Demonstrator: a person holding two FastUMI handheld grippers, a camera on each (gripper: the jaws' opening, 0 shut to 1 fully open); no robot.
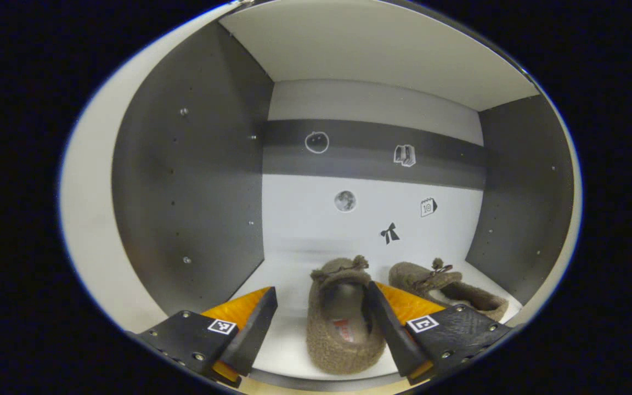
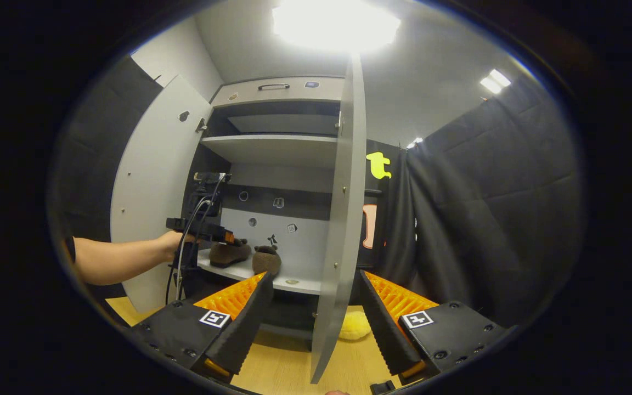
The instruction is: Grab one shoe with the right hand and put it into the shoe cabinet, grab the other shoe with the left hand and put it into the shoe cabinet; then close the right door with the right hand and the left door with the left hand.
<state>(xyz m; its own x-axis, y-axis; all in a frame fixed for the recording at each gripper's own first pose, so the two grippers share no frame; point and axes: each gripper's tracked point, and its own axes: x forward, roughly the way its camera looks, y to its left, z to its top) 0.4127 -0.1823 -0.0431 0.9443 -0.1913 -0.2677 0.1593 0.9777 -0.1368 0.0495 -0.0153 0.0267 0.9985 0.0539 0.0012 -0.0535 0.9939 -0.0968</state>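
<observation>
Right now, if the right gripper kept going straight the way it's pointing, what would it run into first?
Most likely the right door of the shoe cabinet. It stands open, edge-on, between the open right gripper's fingers in the right gripper view. How far off that edge is cannot be judged exactly.

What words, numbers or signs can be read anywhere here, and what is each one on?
No clear words anywhere.
Calendar sticker on the cabinet's back wall: a number, too small to read surely.
Apple sticker, book sticker, moon sticker, bow sticker: pictures, no text.
Red mark inside the nearer shoe: blurred.
Square tags on the left gripper: code patterns, no letters.
</observation>
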